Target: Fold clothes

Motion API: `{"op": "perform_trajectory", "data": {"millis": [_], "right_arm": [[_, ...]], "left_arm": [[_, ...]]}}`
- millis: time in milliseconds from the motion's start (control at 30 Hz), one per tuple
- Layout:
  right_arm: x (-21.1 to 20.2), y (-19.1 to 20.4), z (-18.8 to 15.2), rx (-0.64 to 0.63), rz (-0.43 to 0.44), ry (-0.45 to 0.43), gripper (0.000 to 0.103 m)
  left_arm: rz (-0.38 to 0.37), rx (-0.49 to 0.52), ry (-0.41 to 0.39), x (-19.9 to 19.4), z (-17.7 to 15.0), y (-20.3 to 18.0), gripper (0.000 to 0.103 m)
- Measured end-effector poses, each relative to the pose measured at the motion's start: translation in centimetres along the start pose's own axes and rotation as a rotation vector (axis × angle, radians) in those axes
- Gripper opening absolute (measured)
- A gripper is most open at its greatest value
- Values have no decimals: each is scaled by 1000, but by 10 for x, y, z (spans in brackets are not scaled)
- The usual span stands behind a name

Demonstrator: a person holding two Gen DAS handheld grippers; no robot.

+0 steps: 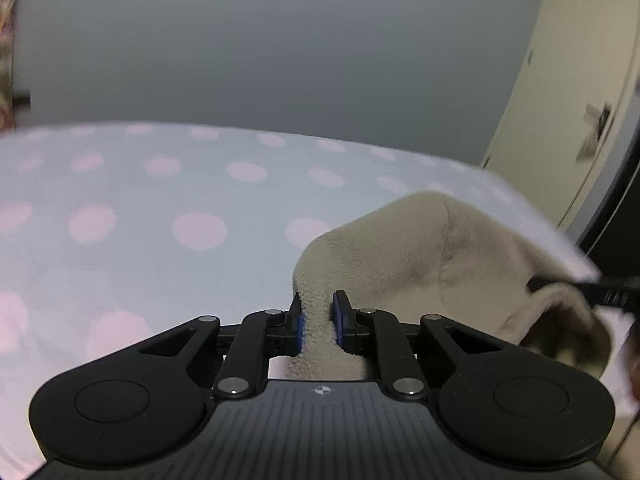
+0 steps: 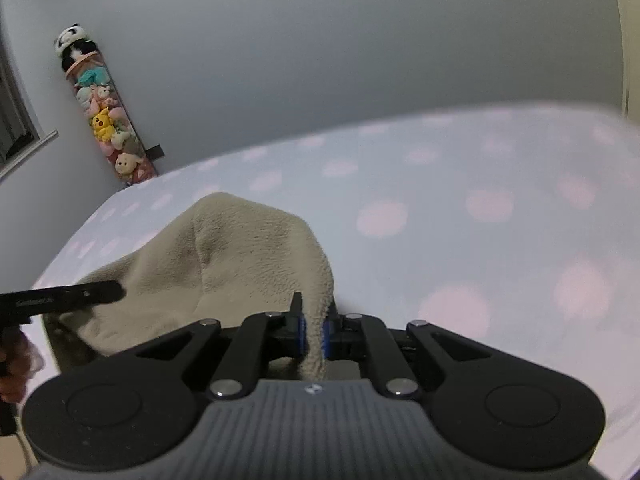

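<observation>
Blue pads of the left hand-held gripper [image 1: 319, 322] sit nearest the lens in the left wrist view, pressed onto a narrow ridge of the beige fleece garment [image 1: 400, 256], which runs between them. The right hand-held gripper [image 2: 314, 334] does the same in its own view: its blue-lined fingers pinch a bunched edge of the same fleece [image 2: 240, 256].

The garment is a pale beige, nubby pile fabric, thick and soft-looking, with rounded folds and a seam or crease running down its middle. Lifted by both pinched edges, it rises into a hump ahead of the two grippers, the cloth sagging between them. It lies on a bed [image 1: 160, 200] covered with a pale lilac sheet printed with pink dots.

From the left wrist camera the bulk of the fleece spreads to the right of the gripper, where the other gripper's black finger reaches in at the frame's right margin; from the right wrist camera the bulk spreads to the left, with the left gripper's finger entering there.

Bare sheet extends ahead and to the outer side of each gripper. The bed's far edge meets a grey wall [image 2: 360, 60]. A clear tube of plush toys [image 2: 106, 120] stands in the far left corner, and a cream door [image 1: 580, 100] stands beyond the bed's right edge.
</observation>
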State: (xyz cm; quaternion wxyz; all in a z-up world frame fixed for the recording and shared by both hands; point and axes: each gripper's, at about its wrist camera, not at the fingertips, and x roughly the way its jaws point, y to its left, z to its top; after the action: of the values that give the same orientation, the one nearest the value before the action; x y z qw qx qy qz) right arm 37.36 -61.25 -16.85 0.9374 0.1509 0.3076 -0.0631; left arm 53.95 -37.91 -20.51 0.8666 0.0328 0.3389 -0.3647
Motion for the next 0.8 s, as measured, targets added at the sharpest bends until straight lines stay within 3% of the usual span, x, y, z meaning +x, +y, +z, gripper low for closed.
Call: {"op": "perform_trajectory", "data": {"millis": [167, 333, 633, 800], "right_arm": [[6, 11, -15, -44, -56, 26, 9], [7, 17, -39, -111, -62, 78, 11], [19, 16, -82, -197, -110, 167, 35], [12, 18, -67, -223, -134, 156, 47]], "left_arm": [[12, -3, 31, 5, -18, 0, 12], [25, 83, 86, 3, -35, 1, 17], [72, 132, 173, 6, -72, 8, 29], [68, 145, 149, -6, -59, 7, 37]]}}
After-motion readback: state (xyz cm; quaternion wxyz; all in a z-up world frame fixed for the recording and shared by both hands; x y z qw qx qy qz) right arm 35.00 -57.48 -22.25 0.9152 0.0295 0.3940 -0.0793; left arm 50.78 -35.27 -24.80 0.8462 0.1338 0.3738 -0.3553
